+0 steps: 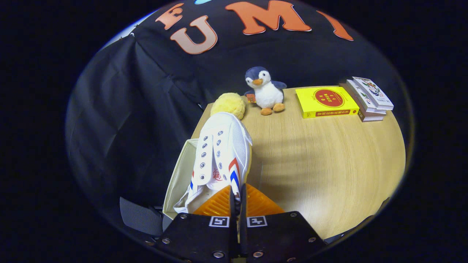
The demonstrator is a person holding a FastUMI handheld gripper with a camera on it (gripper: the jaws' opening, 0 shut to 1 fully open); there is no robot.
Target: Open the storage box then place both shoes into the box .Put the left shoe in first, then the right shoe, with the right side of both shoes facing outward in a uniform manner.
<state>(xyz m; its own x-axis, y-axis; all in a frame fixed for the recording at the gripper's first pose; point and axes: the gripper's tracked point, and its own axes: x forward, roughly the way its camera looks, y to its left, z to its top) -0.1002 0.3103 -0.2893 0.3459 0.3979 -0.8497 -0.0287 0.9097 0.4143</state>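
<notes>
Between the fingers of the gripper (237,204), pressed nearly together, the thin side wall of a white canvas sneaker (219,153) with silver eyelets and red and blue side stripes is pinched at the collar. From that grip the shoe points away from the fingers, its toe toward the far end of the table and its laced top facing up and to the left. Just to the left of the shoe and partly under it sits a cream fabric storage box (179,179), its wall seen at the near left corner of the light wooden table (321,160). Beyond the toe lies a fluffy yellow ball-shaped plush (228,105). Near it, to the right, a blue and white plush penguin (265,90) stands upright at the far edge. Farther right lies a yellow book with a red circle on its cover (326,101), and touching its right side a small stack of pale books (369,98).
</notes>
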